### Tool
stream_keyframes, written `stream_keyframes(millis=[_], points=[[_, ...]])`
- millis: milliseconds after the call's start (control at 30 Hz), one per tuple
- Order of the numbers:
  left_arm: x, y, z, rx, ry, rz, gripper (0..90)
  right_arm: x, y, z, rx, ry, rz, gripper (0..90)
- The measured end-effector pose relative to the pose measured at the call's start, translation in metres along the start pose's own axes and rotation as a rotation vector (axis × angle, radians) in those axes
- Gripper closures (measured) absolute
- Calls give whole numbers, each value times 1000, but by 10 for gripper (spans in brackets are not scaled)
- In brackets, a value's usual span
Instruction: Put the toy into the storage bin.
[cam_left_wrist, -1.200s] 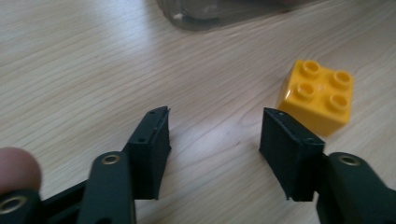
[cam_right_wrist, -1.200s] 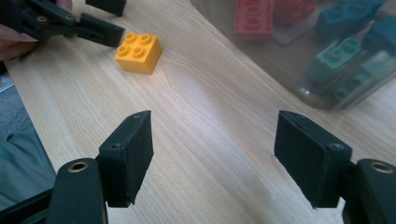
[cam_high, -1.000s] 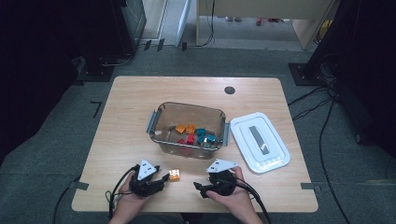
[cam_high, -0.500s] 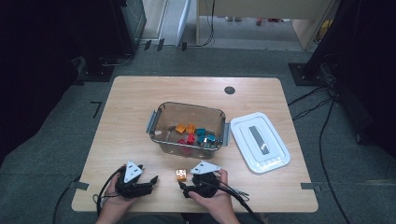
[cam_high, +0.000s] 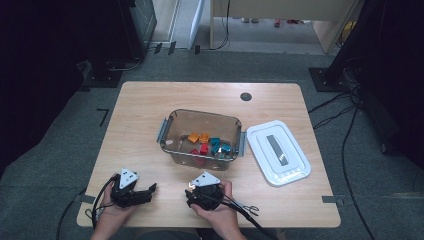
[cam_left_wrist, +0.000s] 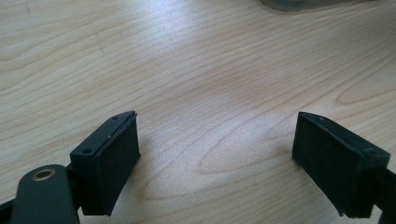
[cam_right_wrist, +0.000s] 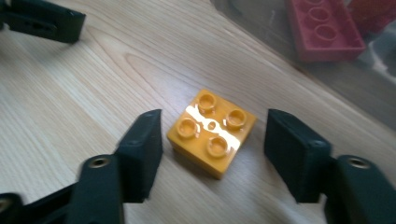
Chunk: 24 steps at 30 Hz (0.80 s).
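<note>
The right gripper has its two black fingers spread wide on either side of a small square orange plastic building brick with four studs, which sits flat on the pale wooden worktop; there is a gap on each side, so neither finger touches it and nothing is held. Seen from above, that gripper lies near the front edge of the worktop, cupped in the person's right hand. The left gripper is also wide open, its fingers resting over bare wood with nothing between them; from above it lies well to the left of the other, pointing towards it. Just beyond the brick stands a clear plastic tub with grey side handles, holding a loose heap of orange, red and teal bricks. To its right, lying flat and apart from it, is a white rectangular lid.
</note>
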<state>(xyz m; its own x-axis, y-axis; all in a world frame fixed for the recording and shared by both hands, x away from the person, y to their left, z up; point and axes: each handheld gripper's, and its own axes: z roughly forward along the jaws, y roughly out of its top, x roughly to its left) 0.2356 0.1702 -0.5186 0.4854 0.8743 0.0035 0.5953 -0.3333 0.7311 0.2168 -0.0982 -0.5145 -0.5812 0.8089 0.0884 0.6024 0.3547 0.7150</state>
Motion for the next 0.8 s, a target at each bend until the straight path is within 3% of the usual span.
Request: stream_keyframes(millis=[167, 333, 500, 633, 800], points=[[0, 0, 0, 2, -4, 4, 142, -12, -4, -7, -3, 11, -28, 590], [1, 0, 0, 3, -6, 7, 142, -36, -16, -27, 3, 33, -40, 601], [0, 0, 0, 3, -10, 7, 133, -67, -23, -60, -26, 53, -9, 601], [0, 0, 0, 4, -8, 7, 131, -90, -32, -81, -42, 42, -10, 601], [0, 1, 1, 12, -4, 5, 92, -117, -47, -99, -49, 6, 29, 601]])
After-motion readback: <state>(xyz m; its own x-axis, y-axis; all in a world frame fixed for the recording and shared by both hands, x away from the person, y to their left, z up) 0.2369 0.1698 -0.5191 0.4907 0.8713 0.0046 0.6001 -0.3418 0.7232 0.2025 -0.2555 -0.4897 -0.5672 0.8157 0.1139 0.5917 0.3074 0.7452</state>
